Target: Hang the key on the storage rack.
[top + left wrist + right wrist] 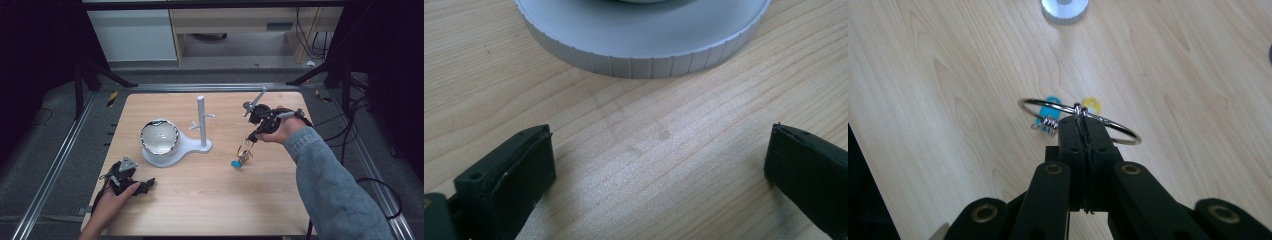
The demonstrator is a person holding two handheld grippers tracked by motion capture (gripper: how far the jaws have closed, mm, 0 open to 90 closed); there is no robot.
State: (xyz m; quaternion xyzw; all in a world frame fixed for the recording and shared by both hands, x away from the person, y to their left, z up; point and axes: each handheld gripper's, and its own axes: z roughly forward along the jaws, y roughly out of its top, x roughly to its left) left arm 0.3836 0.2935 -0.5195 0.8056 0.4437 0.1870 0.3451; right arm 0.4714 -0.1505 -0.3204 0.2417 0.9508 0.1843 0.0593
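The key ring point(1079, 120) hangs above the wooden surface point(200, 200) right of the white stand point(201, 122), blue tag point(235, 163) lowest — the right gripper view shows its loop lying crosswise, right gripper point(1082, 125) fingers clamped on it; left gripper point(659, 160) rests wide open — holding nothing

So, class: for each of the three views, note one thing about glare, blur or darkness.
High view: dark surroundings, glare on the shiny silver bowl. Left gripper view: the black fingers look soft, the white ribbed round base is evenly lit. Right gripper view: the silver metal key ring glints, its coloured tags blurred.
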